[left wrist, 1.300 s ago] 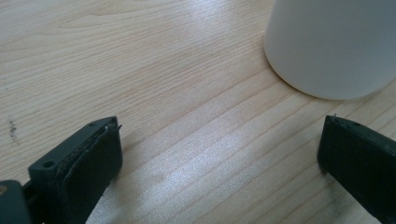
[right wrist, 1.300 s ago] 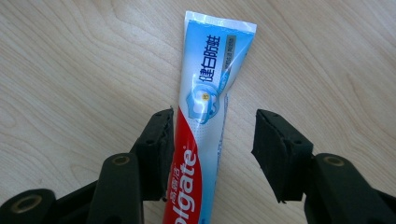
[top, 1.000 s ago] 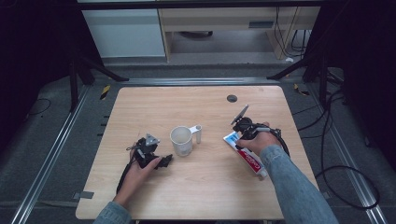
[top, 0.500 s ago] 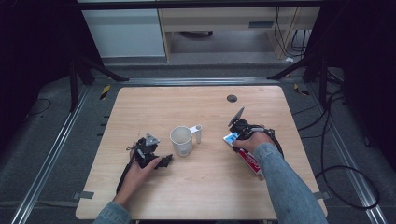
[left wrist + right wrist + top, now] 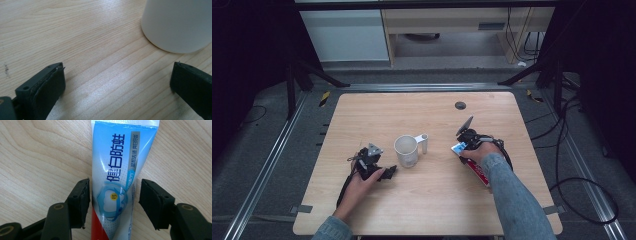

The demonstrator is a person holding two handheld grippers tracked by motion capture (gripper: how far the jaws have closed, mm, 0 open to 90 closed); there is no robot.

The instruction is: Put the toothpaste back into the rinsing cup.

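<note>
Both right gripper (image 5: 113, 200) fingers, closing, have dropped astride the toothpaste tube (image 5: 117, 170), not yet clamped.

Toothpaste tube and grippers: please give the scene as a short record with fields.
table: light wood
toothpaste tube: lies flat, between the jaws of the right gripper
right gripper: left jaw at the tube's edge, gap at the right jaw, closing
left gripper: open, over bare wood
white mug: beside left gripper
</note>
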